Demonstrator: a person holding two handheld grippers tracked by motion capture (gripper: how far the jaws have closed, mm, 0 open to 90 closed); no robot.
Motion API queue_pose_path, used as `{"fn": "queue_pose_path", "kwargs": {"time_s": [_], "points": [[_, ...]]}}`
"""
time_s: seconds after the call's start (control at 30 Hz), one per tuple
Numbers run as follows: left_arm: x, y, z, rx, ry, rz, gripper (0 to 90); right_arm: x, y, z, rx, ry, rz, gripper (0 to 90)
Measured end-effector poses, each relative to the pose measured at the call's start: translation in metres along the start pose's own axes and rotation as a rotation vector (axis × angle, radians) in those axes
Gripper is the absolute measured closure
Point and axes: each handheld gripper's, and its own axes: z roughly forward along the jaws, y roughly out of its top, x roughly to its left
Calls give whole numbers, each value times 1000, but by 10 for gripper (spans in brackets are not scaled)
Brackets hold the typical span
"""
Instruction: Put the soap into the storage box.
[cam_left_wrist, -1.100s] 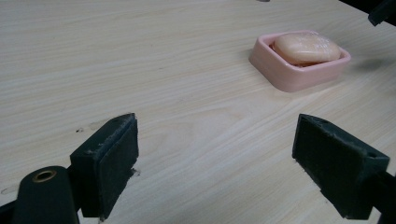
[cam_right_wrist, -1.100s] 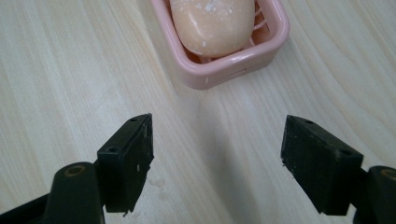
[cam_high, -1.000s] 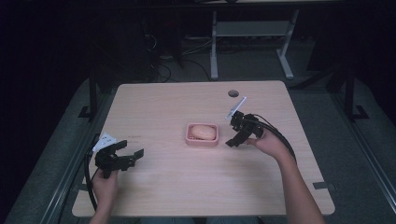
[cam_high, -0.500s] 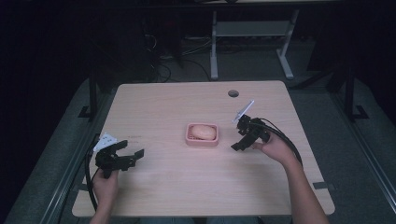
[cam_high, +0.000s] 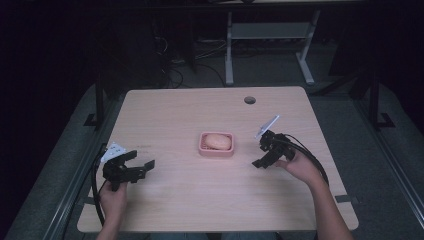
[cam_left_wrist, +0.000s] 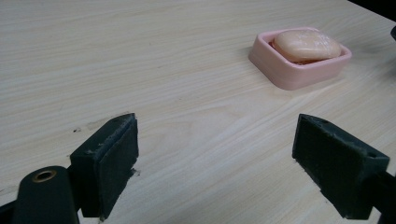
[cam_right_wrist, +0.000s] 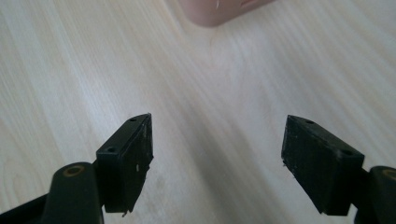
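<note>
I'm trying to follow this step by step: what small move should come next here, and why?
Probably ease the right gripper left toward the pink soap dish. Its jaws stand open and empty above the table, just right of the dish, which holds the soap bar. It is the nearer one; the left gripper, also open, sits farther off near the table's left edge.

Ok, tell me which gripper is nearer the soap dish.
The right gripper, just beside the pink soap dish; the left gripper sits farther off near the table's left edge.
</note>
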Motion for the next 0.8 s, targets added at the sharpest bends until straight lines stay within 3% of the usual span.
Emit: {"fn": "queue_pose_path", "kwargs": {"time_s": [0.33, 0.8], "points": [[0, 0, 1, 4, 3, 1, 142, 3, -16, -1, -4, -6, 21, 244], [-2, 0, 2, 10, -3, 7, 142, 8, -41, -10, -57, -6, 62, 246]]}}
